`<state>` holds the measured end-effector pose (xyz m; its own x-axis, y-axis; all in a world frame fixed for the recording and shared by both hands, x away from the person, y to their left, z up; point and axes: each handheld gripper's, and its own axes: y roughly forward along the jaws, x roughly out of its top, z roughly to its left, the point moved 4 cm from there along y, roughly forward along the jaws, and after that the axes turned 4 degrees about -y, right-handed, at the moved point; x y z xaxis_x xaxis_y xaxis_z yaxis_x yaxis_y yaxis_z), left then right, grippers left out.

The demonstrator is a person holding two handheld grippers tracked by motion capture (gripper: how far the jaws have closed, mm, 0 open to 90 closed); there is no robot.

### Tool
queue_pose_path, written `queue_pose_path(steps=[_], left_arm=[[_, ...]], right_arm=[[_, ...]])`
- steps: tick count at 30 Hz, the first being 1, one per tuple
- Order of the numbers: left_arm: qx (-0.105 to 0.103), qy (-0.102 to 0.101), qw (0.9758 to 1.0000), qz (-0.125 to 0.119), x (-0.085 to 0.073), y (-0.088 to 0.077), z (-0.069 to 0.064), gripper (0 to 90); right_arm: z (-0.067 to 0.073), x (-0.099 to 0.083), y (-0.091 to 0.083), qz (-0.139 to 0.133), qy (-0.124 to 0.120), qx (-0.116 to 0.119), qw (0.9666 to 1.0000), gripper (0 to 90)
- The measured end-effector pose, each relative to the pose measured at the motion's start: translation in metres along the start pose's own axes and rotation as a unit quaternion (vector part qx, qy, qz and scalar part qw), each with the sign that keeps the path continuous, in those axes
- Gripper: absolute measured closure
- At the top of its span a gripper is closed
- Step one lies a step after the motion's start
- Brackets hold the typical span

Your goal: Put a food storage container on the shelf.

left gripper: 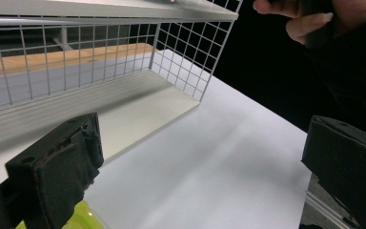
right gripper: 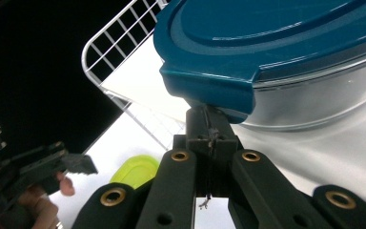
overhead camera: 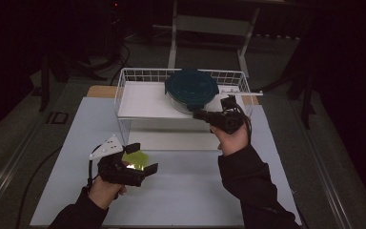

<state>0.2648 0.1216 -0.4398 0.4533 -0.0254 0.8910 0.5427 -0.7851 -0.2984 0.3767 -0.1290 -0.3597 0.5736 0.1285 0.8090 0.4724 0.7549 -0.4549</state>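
Table front: your open white table (overhead camera: pixel 195 195) lay bare between and ahead of both hands.
Left side: the yellow lid (overhead camera: pixel 136 159) lay under your left gripper (overhead camera: pixel 141 157), whose jaws stood wide.
Under shelf: the space beneath the wire rack (overhead camera: pixel 124 90) was open at the front and walled with mesh at the sides and back.
Shelf top: the container (overhead camera: pixel 191 89) blocked the right half; the left half lay free.
Right side: your right gripper (overhead camera: pixel 199 114), jaws together, sat against the container's rim.

Teal-lidded clear container (overhead camera: pixel 191 90) upright on shelf (overhead camera: pixel 143 102).
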Motion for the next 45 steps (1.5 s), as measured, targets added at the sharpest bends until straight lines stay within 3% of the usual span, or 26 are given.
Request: queue_pose_path(steps=[11,14,16,17,18,19,22,23,24,25,28,30,35,45], left_arm=[[0.001,-0.005,1.0,-0.001,-0.002,-0.001,0.002,0.0],[0.001,-0.01,0.9999,-0.003,-0.001,-0.002,0.003,0.0],[0.0,-0.011,0.9999,-0.007,0.0,-0.004,0.005,0.0],[0.0,-0.011,0.9999,-0.007,0.0,-0.004,0.005,0.0],[-0.006,-0.014,0.9999,-0.001,0.001,-0.005,0.006,0.0],[-0.006,-0.014,0.9999,-0.001,0.001,-0.005,0.006,0.0],[-0.012,0.003,0.9999,0.004,0.001,-0.008,0.008,0.0],[-0.012,0.003,0.9999,0.004,0.001,-0.008,0.008,0.0],[-0.008,0.005,1.0,0.004,0.002,-0.009,0.009,0.0],[-0.008,0.005,1.0,0.004,0.002,-0.009,0.009,0.0],[-0.012,0.005,0.9998,0.013,0.003,-0.013,0.014,0.0],[-0.007,0.01,0.9998,0.012,0.003,-0.017,0.016,0.0],[0.009,0.015,0.9997,0.015,0.002,-0.023,0.02,0.0],[0.035,0.027,0.9988,0.02,-0.002,-0.047,0.038,11.2]], right_arm=[[-0.003,0.005,0.004,-0.001,-0.003,-0.006,1.0,89.1],[-0.001,0.001,0.002,-0.001,-0.008,-0.003,1.0,84.0],[0.001,-0.005,0.0,-0.002,-0.022,-0.004,0.9998,75.8],[0.001,-0.005,0.0,-0.002,-0.022,-0.004,0.9998,75.8],[0.005,-0.01,-0.002,-0.006,-0.037,0.001,0.9993,66.2],[0.005,-0.01,-0.002,-0.006,-0.037,0.001,0.9993,66.2],[0.007,-0.02,-0.006,-0.012,-0.053,0.005,0.9985,44.4],[0.007,-0.02,-0.006,-0.012,-0.053,0.005,0.9985,44.4],[0.009,-0.024,-0.008,-0.02,-0.06,0.007,0.998,33.5],[0.009,-0.024,-0.008,-0.02,-0.06,0.007,0.998,33.5],[0.01,-0.033,-0.014,-0.037,-0.079,0.019,0.996,18.1],[0.011,-0.036,-0.018,-0.04,-0.093,0.02,0.9947,13.7],[0.011,-0.041,-0.027,-0.047,-0.098,0.02,0.9939,14.8],[0.013,-0.061,-0.051,-0.063,-0.12,0.028,0.9904,15.2]])
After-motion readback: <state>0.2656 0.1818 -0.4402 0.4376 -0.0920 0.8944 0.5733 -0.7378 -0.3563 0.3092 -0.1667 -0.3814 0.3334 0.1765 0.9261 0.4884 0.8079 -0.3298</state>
